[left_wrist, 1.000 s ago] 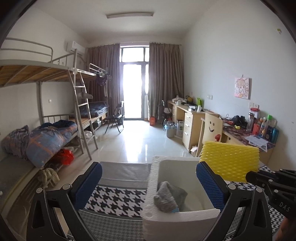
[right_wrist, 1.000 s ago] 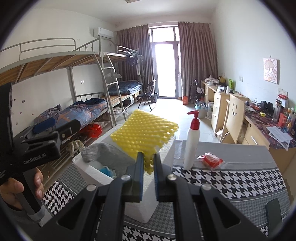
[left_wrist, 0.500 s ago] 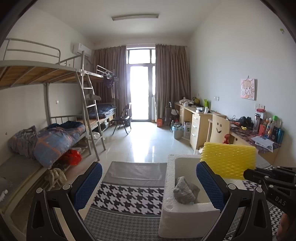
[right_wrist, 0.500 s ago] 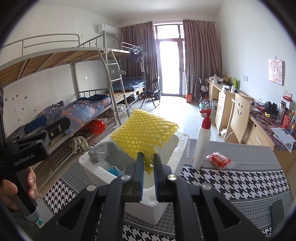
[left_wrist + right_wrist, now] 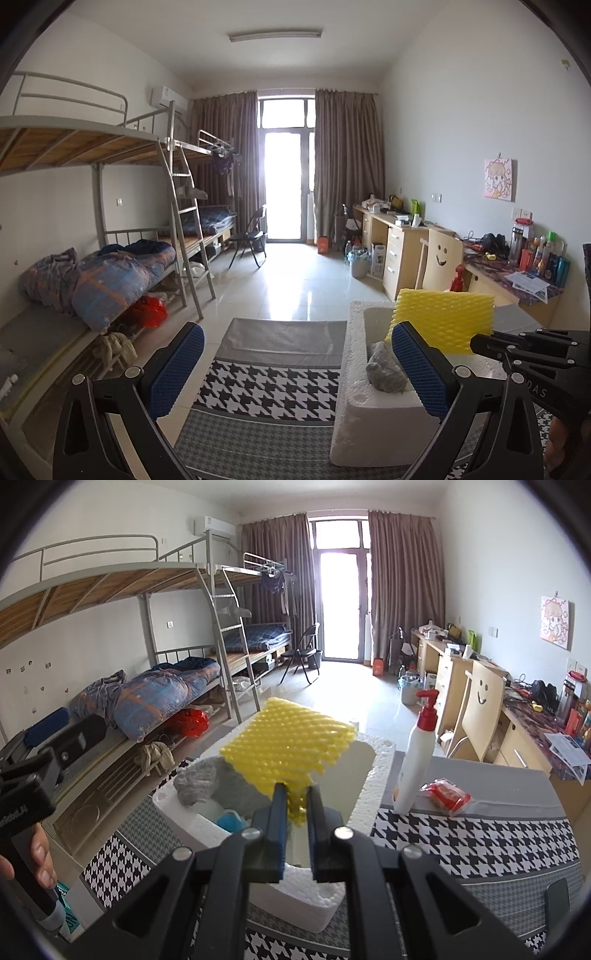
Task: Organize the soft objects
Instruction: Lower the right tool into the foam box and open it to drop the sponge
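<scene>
We keep the right gripper (image 5: 295, 805) clamped on the yellow foam sheet's (image 5: 288, 746) edge above the styrofoam box (image 5: 373, 775) for dropping in, while our left gripper (image 5: 295, 369), jaws apart, hangs empty beside it.

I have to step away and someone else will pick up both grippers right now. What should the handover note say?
Right gripper: shut on the yellow foam sheet, held above the white foam box.
Left gripper: open, empty, just left of the box.
In the box: a grey cloth and something blue.
On the houndstooth table cover: a pump bottle and a red packet, right of the box.
Done: cloth boxed.
Left: lower the sheet in, release it.
</scene>
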### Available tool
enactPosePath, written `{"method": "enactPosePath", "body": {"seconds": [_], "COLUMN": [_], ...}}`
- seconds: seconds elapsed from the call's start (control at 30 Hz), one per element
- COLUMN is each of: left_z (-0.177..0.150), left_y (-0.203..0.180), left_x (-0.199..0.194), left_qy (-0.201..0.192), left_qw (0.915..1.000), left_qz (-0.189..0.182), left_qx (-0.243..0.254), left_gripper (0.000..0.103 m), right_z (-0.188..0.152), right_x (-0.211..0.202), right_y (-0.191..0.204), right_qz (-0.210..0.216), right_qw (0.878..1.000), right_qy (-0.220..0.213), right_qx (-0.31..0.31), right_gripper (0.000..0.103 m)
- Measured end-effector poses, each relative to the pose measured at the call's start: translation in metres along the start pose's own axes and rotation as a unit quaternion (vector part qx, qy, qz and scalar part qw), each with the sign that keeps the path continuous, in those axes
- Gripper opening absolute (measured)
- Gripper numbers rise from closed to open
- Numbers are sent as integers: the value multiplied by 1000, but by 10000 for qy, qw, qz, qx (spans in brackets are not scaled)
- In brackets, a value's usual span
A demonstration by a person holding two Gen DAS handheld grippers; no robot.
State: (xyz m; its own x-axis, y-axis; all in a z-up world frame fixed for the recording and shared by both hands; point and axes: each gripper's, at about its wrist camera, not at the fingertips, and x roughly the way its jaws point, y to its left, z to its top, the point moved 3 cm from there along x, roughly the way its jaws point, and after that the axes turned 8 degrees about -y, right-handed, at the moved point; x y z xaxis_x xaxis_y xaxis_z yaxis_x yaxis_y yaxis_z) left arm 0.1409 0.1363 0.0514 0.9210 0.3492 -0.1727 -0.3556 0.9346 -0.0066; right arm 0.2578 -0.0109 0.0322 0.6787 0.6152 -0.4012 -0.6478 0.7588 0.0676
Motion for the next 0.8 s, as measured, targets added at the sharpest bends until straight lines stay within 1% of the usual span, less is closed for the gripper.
{"method": "enactPosePath", "body": {"seconds": [0.27, 0.33, 0.37, 0.43, 0.47, 0.8], "left_z": [-4, -5, -5, -7, -7, -7], "left_y": [12, 13, 14, 14, 15, 9], "left_x": [1, 3, 3, 3, 3, 3], "left_qy": [35, 49, 55, 63, 66, 87], "left_qw": [9999, 9999, 9999, 9999, 9999, 9999], "left_qz": [44, 47, 46, 47, 47, -55], "left_qx": [-115, -122, -129, -134, -135, -108], "left_gripper": [102, 102, 102, 102, 102, 102], "right_z": [-2, -3, -4, -7, -8, -8], "right_x": [14, 19, 21, 23, 22, 13], "right_y": [3, 2, 2, 4, 5, 8], "right_qz": [-2, 1, -6, 14, 23, 31], "right_qw": [9999, 9997, 9996, 9994, 9995, 9997], "right_qy": [156, 236, 295, 352, 309, 229], "right_qx": [4, 40, 20, -23, -16, -51], "right_gripper": [13, 14, 23, 58, 62, 63]}}
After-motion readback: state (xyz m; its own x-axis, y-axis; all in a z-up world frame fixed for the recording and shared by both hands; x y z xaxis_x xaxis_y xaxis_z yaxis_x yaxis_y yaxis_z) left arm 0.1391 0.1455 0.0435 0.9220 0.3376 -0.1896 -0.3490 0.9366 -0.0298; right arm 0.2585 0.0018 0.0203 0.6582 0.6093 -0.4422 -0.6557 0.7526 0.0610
